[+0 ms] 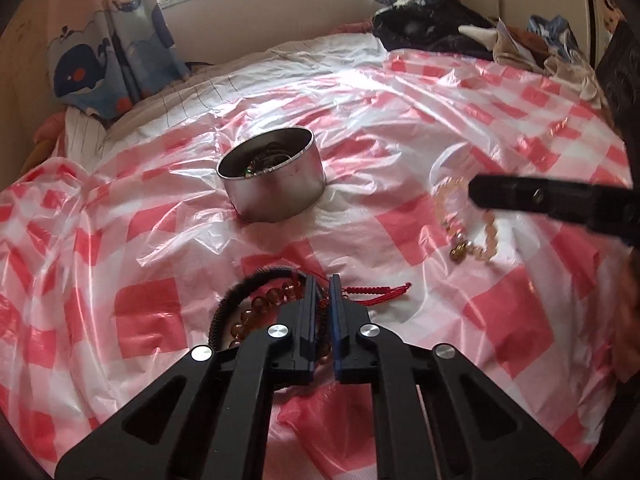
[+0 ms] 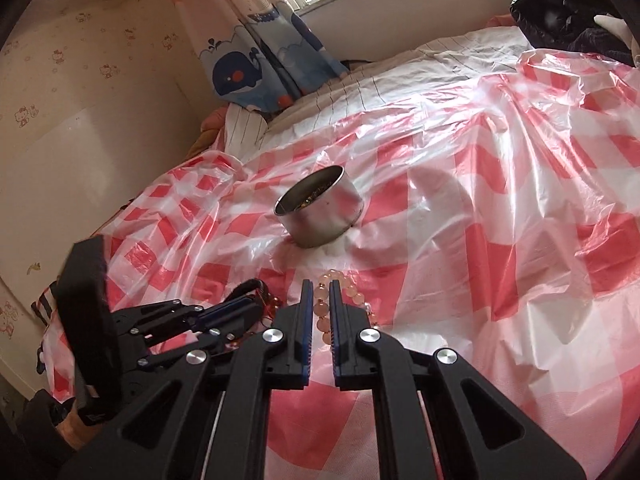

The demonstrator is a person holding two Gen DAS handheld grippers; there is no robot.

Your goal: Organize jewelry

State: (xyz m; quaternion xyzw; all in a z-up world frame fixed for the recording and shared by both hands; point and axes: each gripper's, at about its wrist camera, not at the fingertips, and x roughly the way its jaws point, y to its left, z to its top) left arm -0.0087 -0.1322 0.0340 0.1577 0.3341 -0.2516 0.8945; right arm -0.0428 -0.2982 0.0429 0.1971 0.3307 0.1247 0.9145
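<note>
My left gripper (image 1: 323,280) pinches a red cord (image 1: 376,290), my right gripper (image 2: 320,286) pinches pink beads (image 2: 325,322), with the tin (image 1: 276,176) ahead.

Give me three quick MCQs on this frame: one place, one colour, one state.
1. Where is the metal tin?
A. On the checked plastic sheet
B. On the windowsill
C. In a gripper

2. Colour of the bead bracelet between the right gripper's fingers?
A. Green
B. Pale peach
C. Black

3. State of the left gripper?
A. Wide open
B. Out of view
C. Shut on the red cord of the amber bead bracelet

Answers: A, tin stands upright on the sheet; B, beads look pale peach; C, jaws nearly meet around the cord.
</note>
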